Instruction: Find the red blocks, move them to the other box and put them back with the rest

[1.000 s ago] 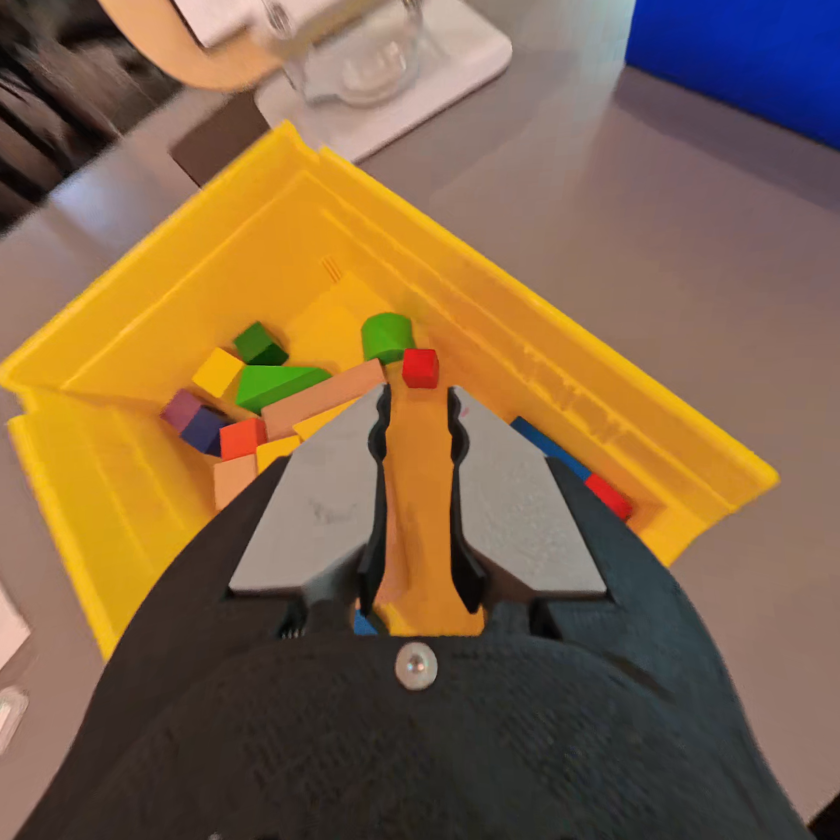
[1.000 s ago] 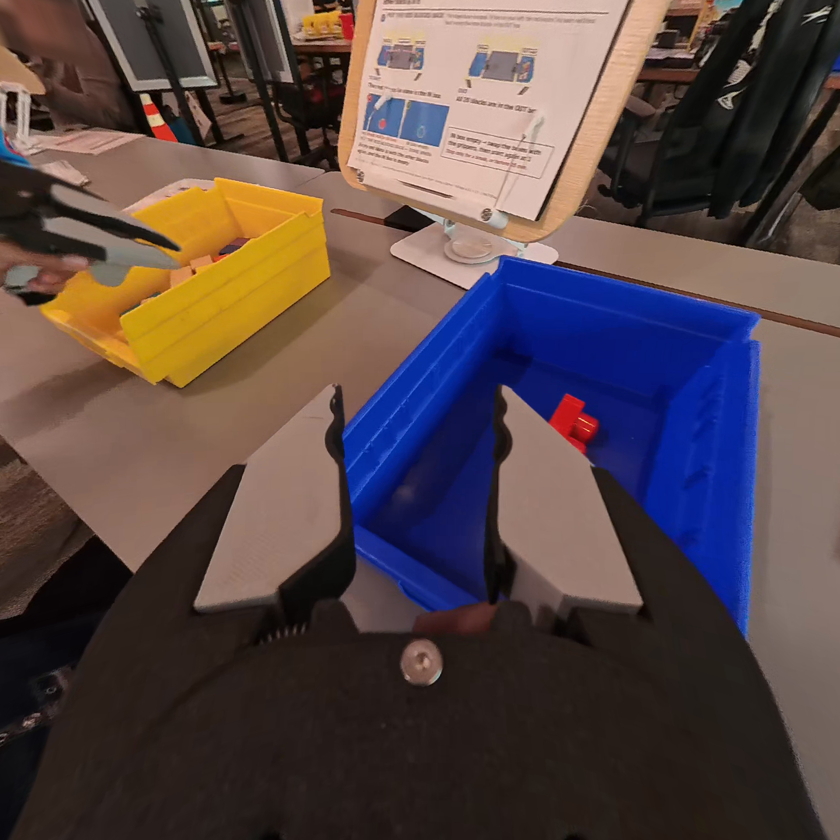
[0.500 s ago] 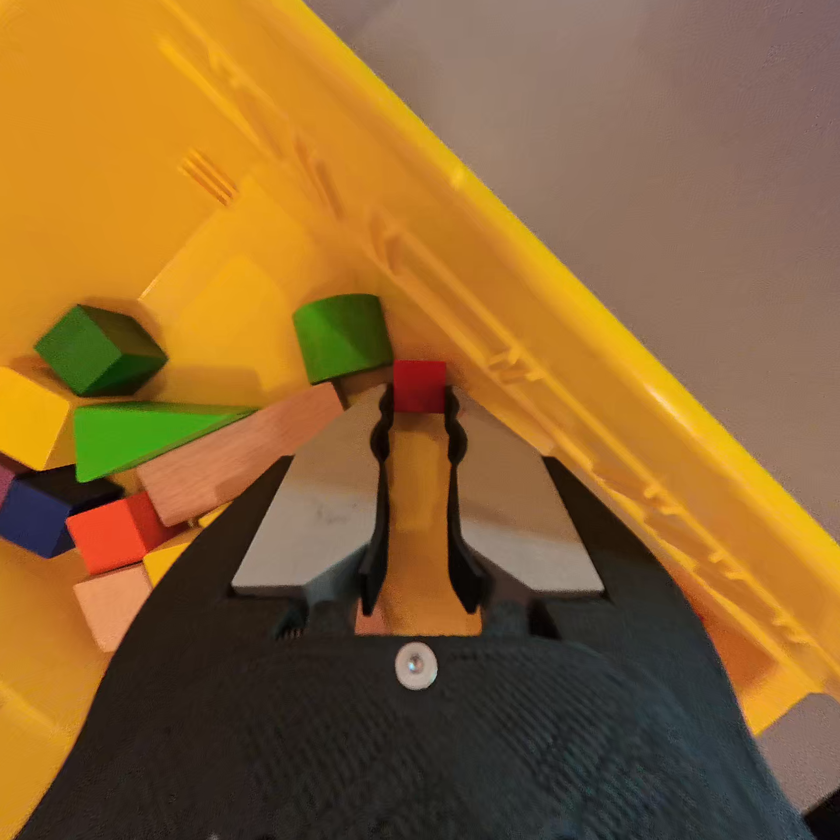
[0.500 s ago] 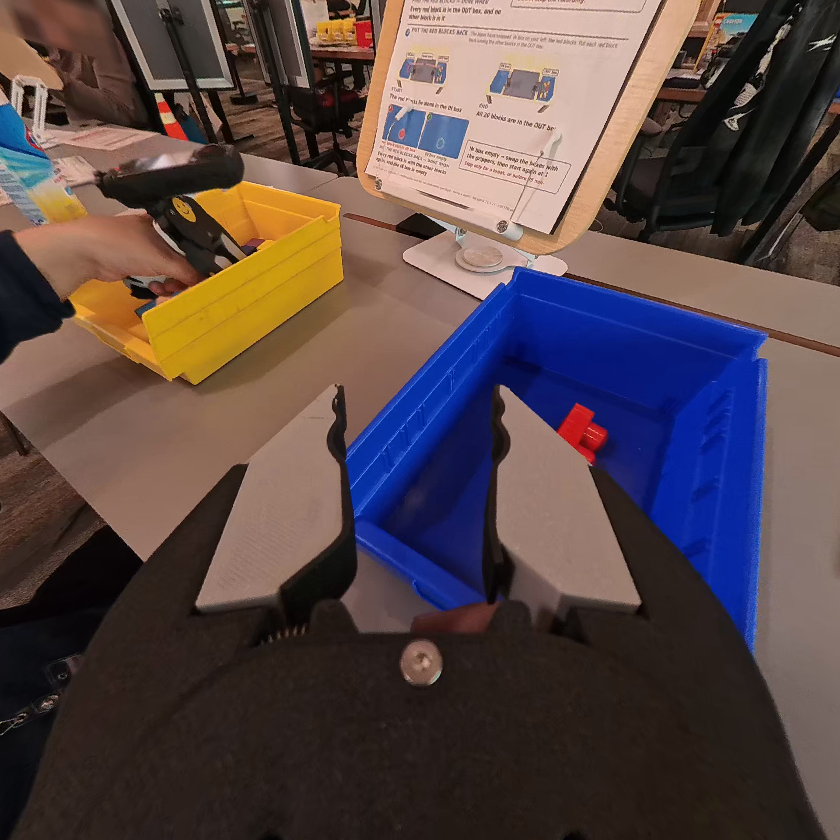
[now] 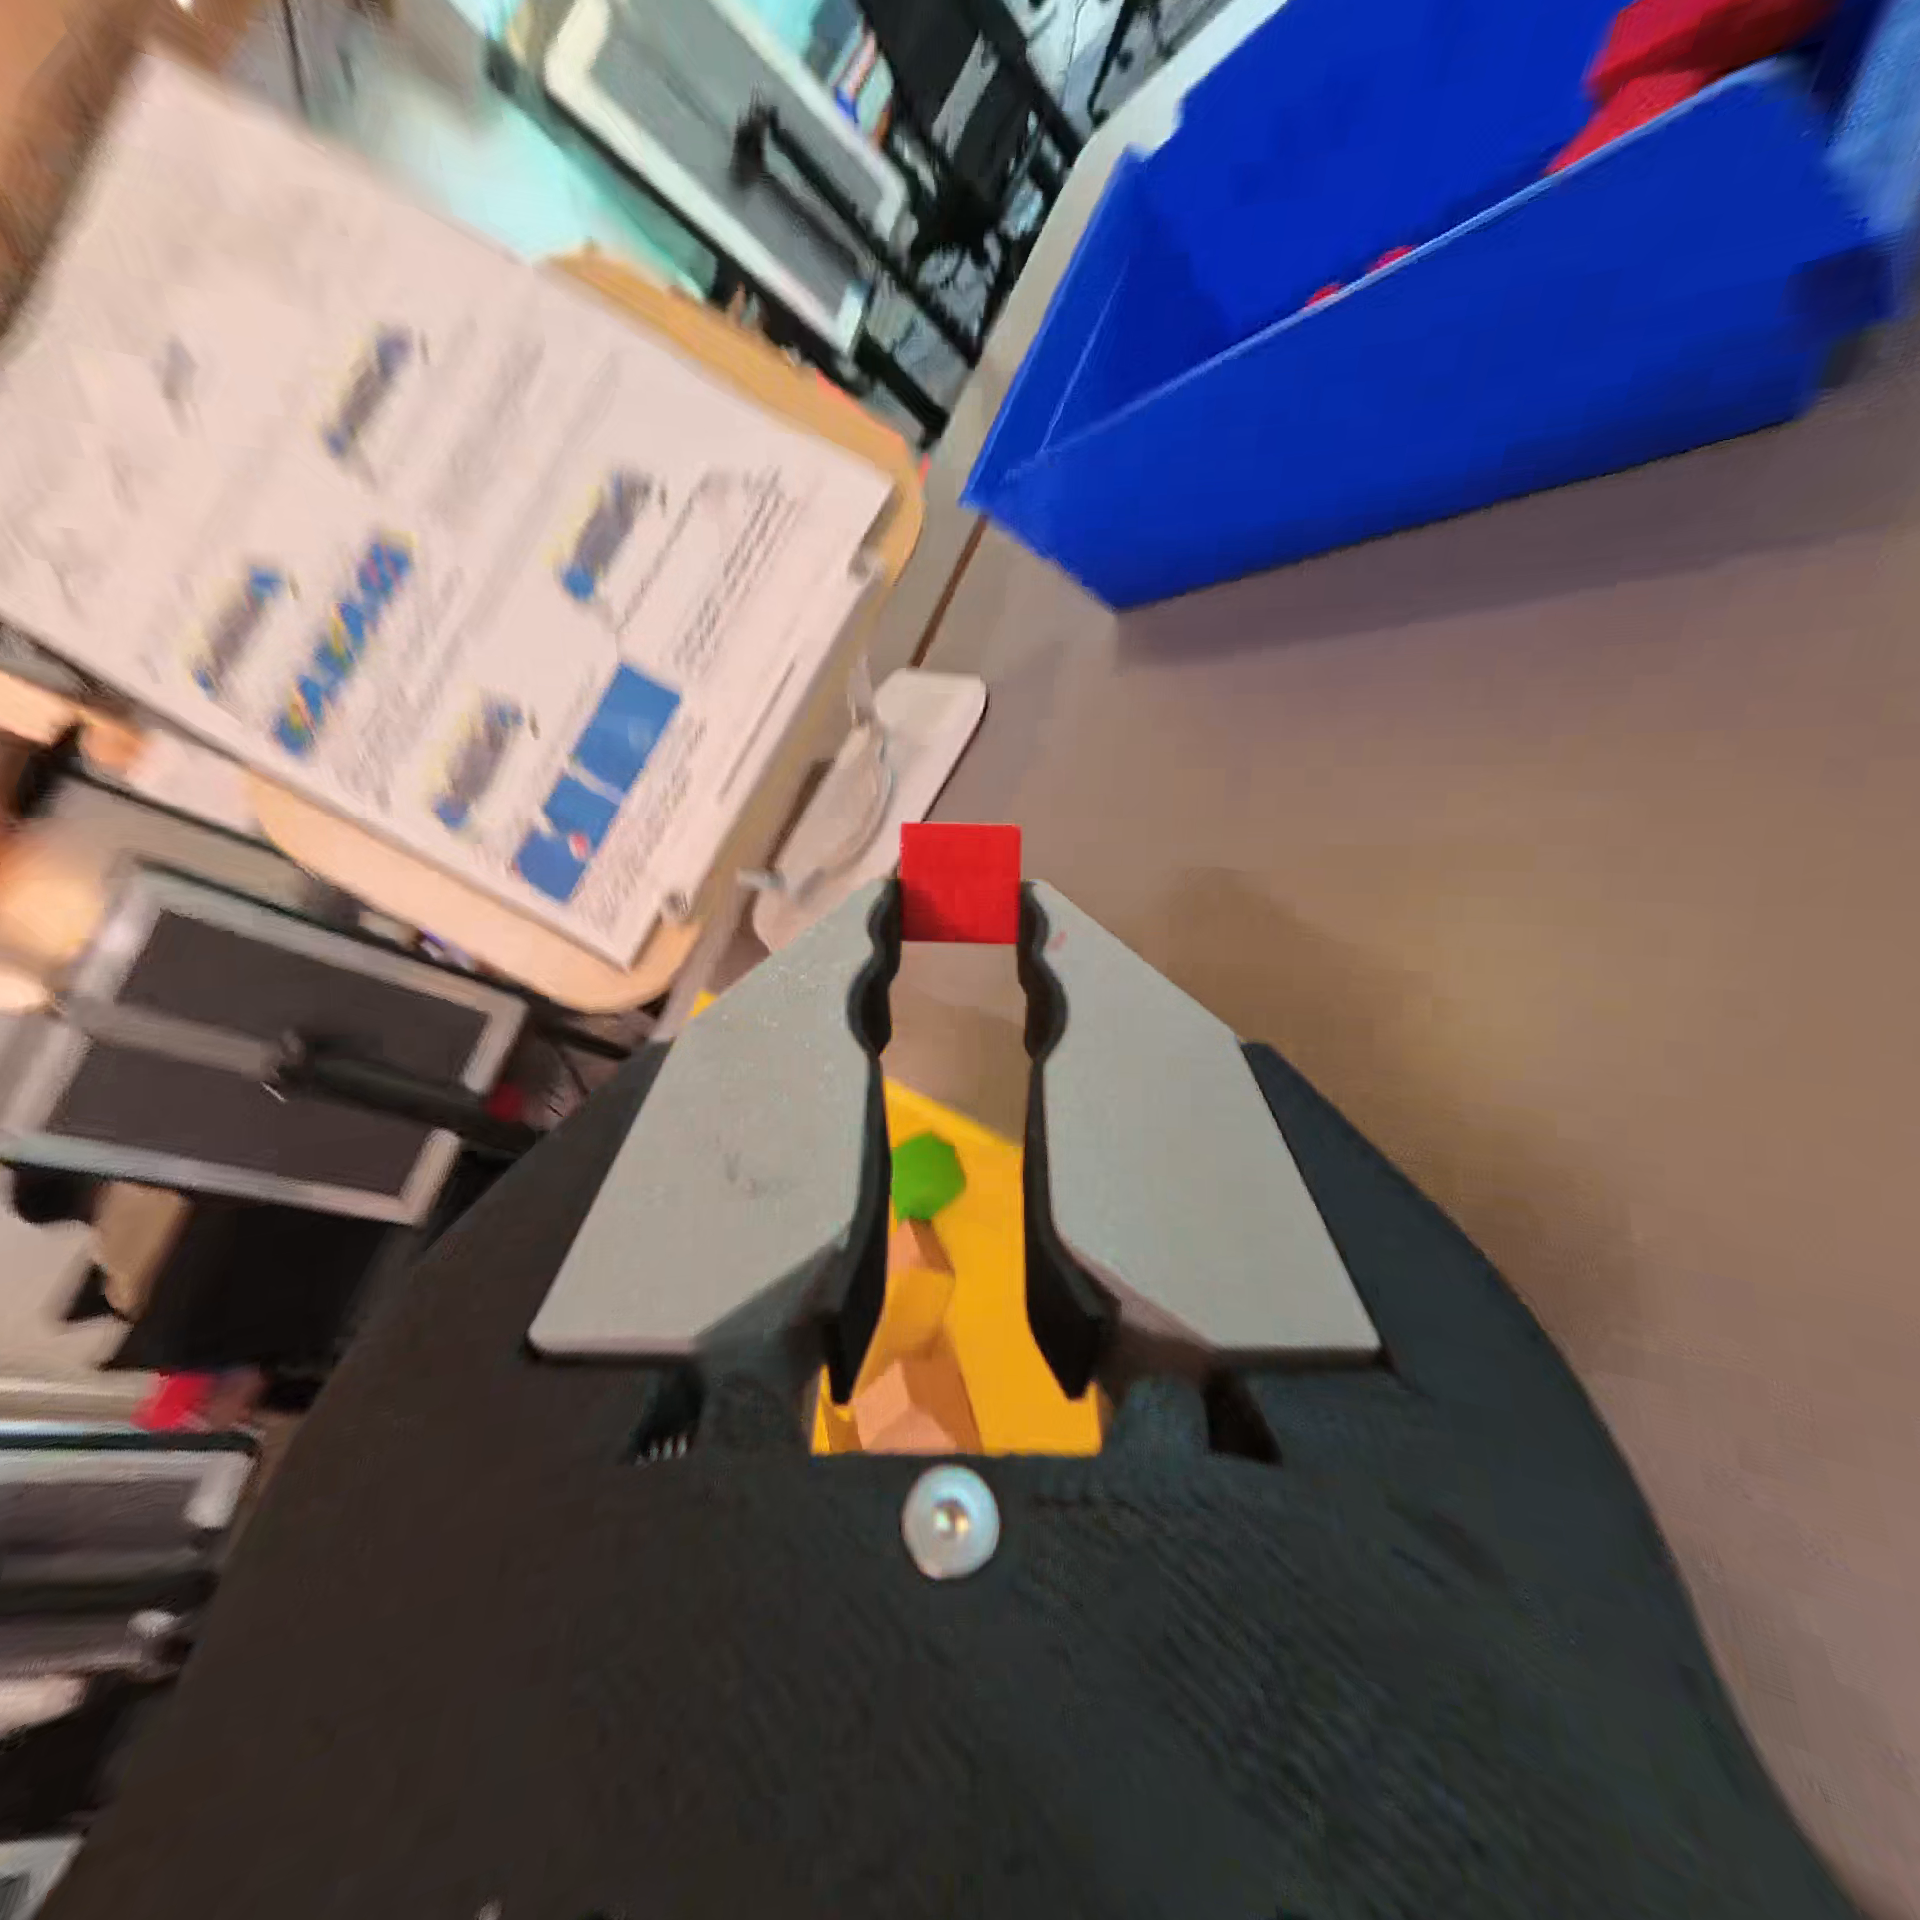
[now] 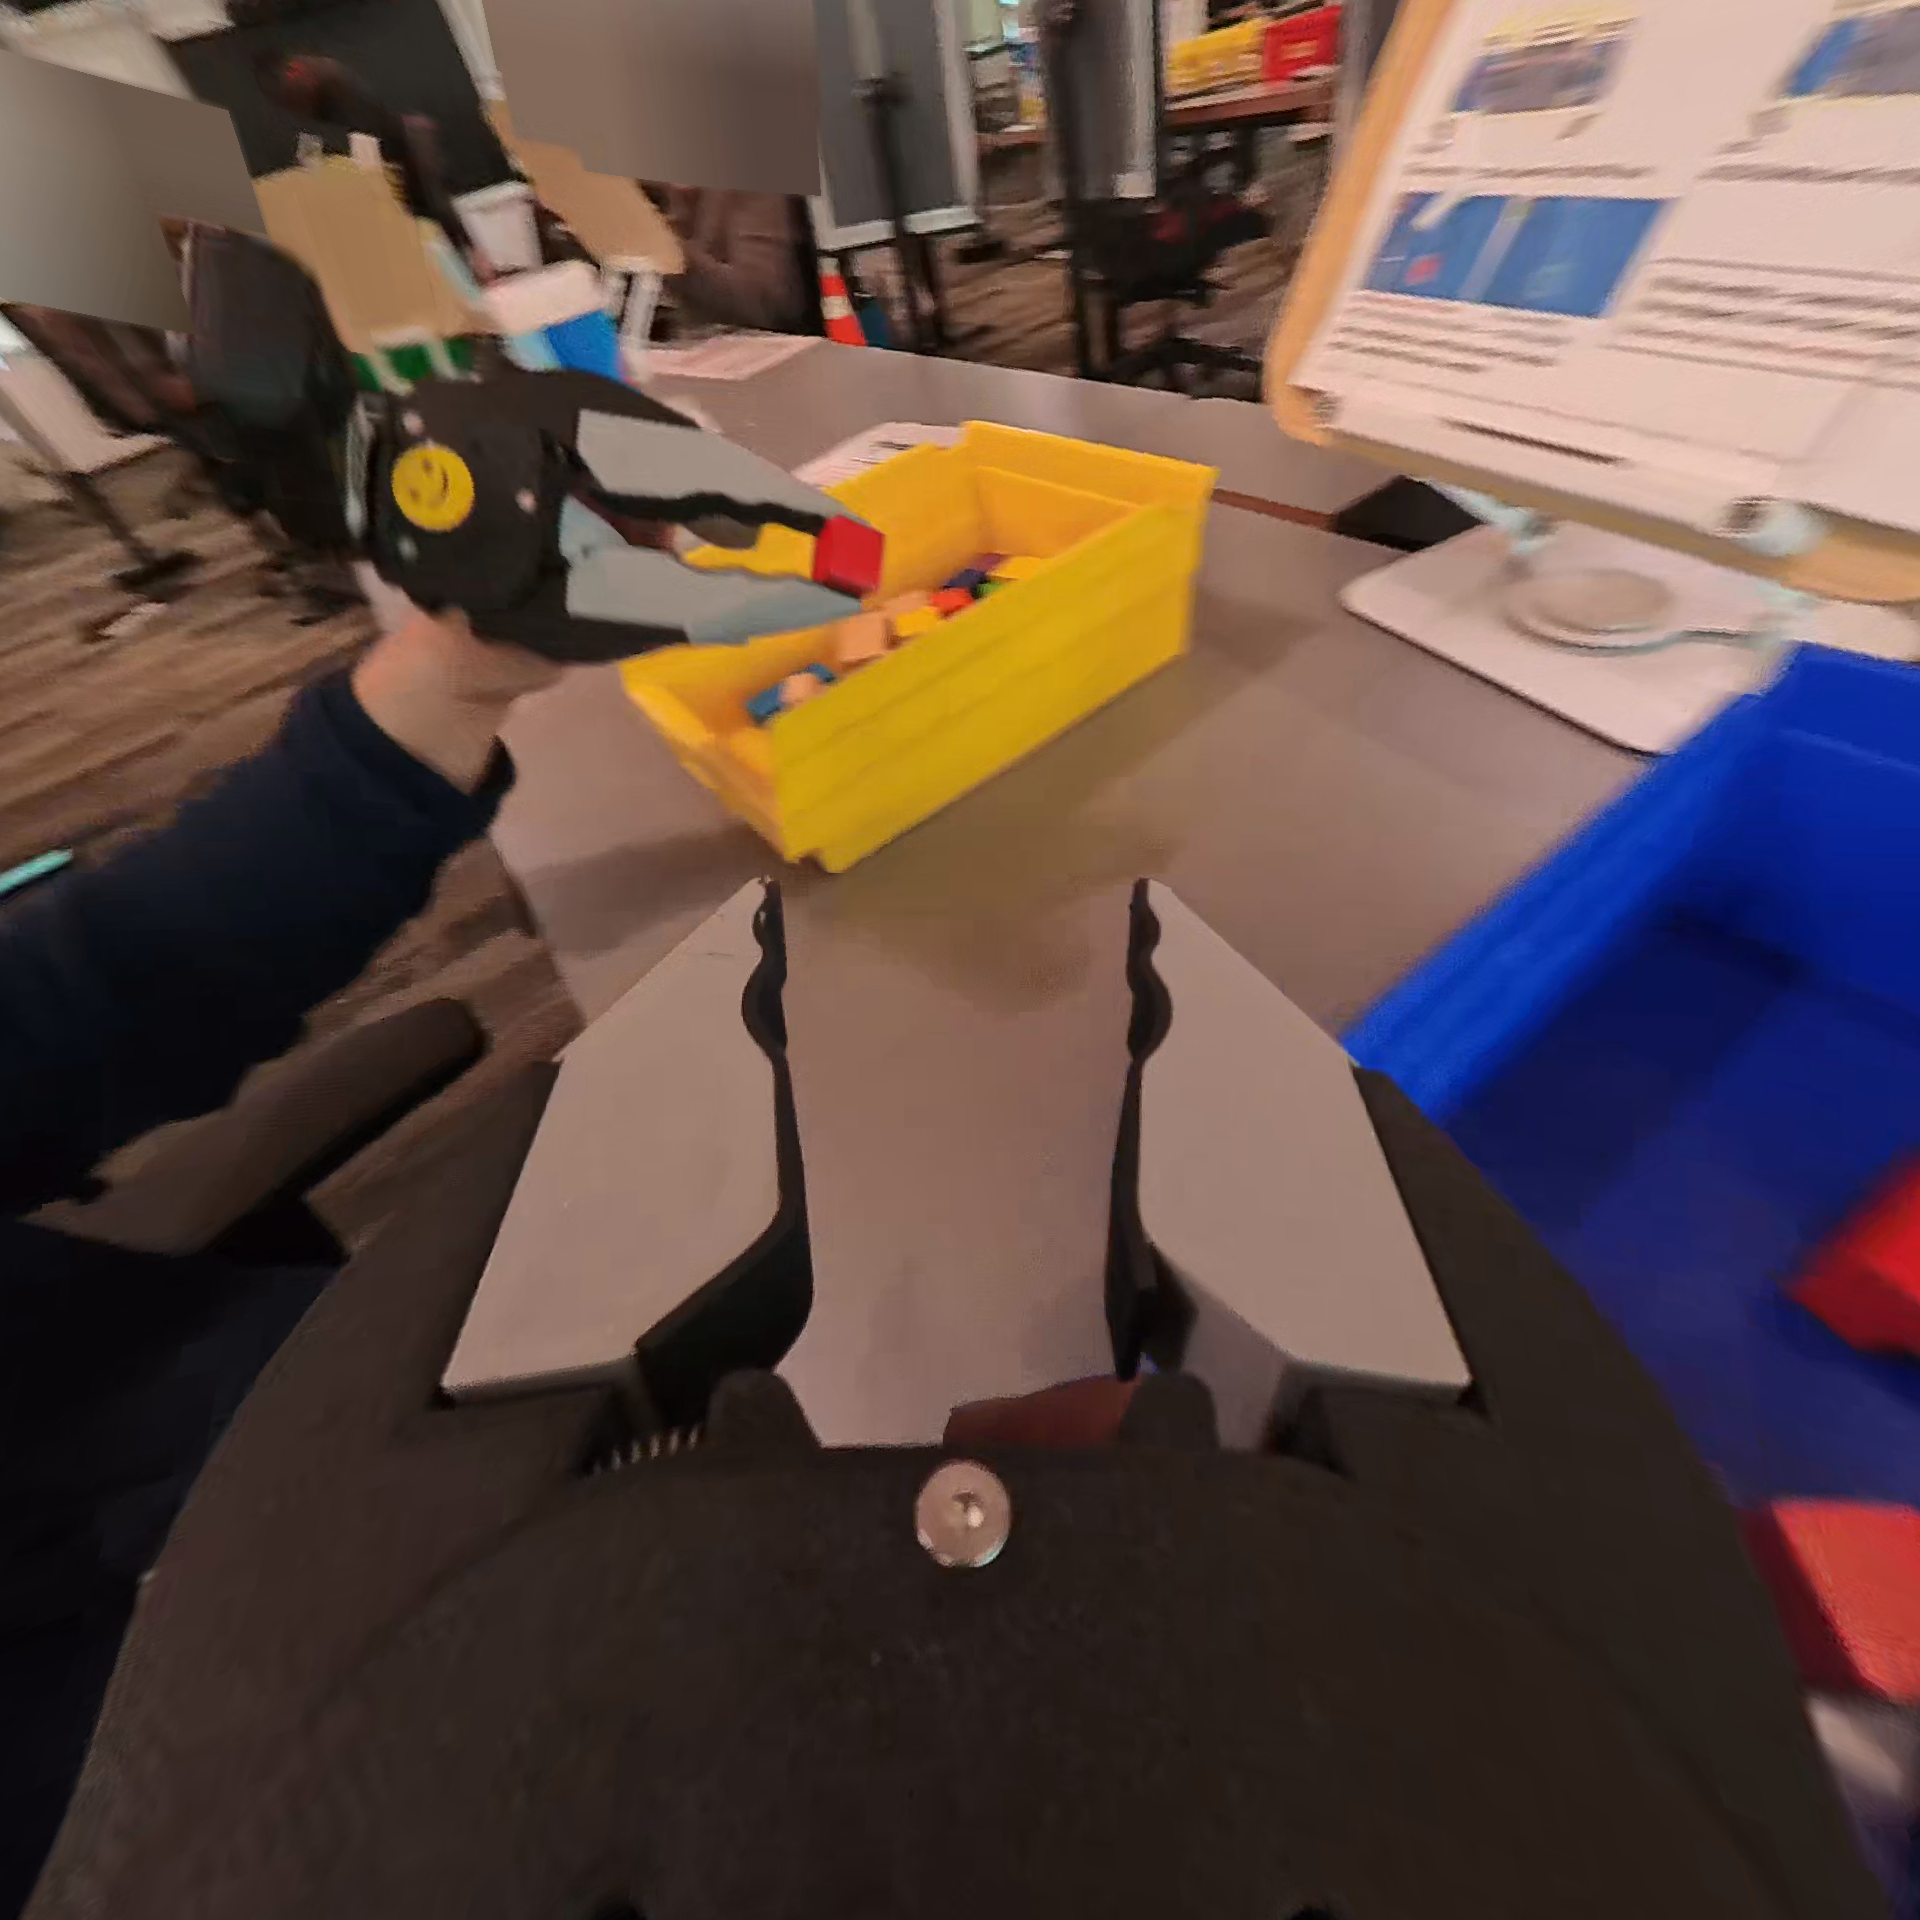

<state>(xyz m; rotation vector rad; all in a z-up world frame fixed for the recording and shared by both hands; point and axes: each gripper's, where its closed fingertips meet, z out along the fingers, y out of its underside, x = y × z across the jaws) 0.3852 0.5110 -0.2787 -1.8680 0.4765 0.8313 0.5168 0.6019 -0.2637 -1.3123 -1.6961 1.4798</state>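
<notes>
Left gripper (image 5: 960,883) pads clamped on red block (image 5: 959,881), raised above yellow bin (image 6: 966,665); right gripper (image 6: 954,904) fingers wide apart, bare, beside blue bin (image 6: 1662,997)

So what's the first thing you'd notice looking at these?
The small red cube, pinched at the tips of the left tongs and held in the air over the yellow bin of mixed coloured blocks. Next, the bright blue bin to the right, with red blocks already inside, while the right tongs hang open over the grey table.
</notes>
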